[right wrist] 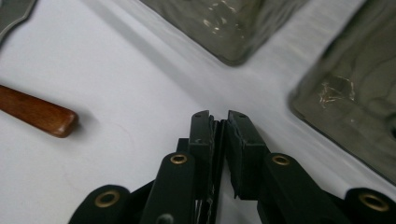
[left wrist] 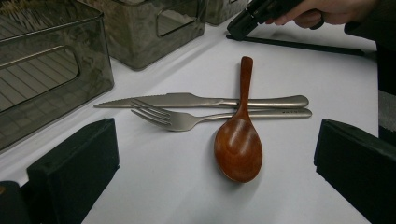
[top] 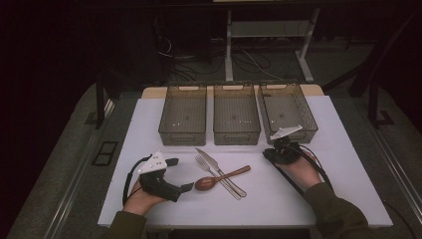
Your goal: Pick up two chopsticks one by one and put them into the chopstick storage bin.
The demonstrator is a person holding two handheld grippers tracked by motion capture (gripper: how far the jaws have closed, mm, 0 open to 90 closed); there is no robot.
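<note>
Three eating things lie mid-desk (top: 149, 199), and the brown wooden spoon (left wrist: 238, 142), light, stiff and smooth, lies across the steel knife (left wrist: 196, 100) and fork (left wrist: 187, 120), best pinched by its thin handle; the left tool (top: 180, 174) gapes wide before it, the right tool (right wrist: 220, 122) is closed, empty.

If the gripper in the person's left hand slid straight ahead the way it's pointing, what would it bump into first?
Probably the wooden spoon: its bowl lies right ahead between the open jaws of the left gripper. The fork and knife lie just past it, under the spoon's handle.
</note>
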